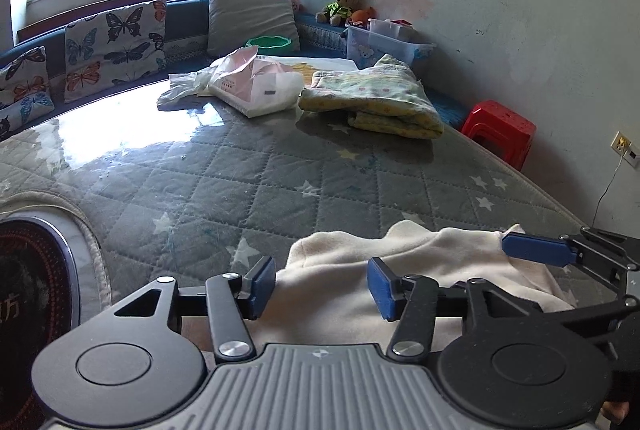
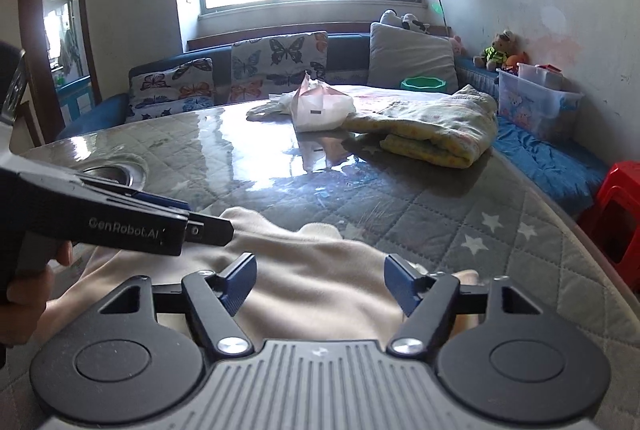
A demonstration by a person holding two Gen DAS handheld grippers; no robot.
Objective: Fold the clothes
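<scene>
2 grippers hang low over the cream garment (image 1: 400, 270), which lies rumpled at the near edge of the quilted table (image 1: 280, 182); the left gripper (image 1: 320, 284) and the right gripper (image 2: 320, 284) both stand with jaws parted and nothing pinched between their pads, the cloth lying loose beneath them. Unheld, the soft fleece could slump out of its fold or slide off the near edge, and the glossy cover over the quilt probably lets cloth slip when a pad drags it. Farther back lies 1 folded yellow blanket (image 1: 372, 102) beside a white plastic bag (image 1: 256, 82) with something pale inside. Beyond, a clear storage bin (image 1: 380, 46) holds what seem to be toys, though glare hides its contents.
</scene>
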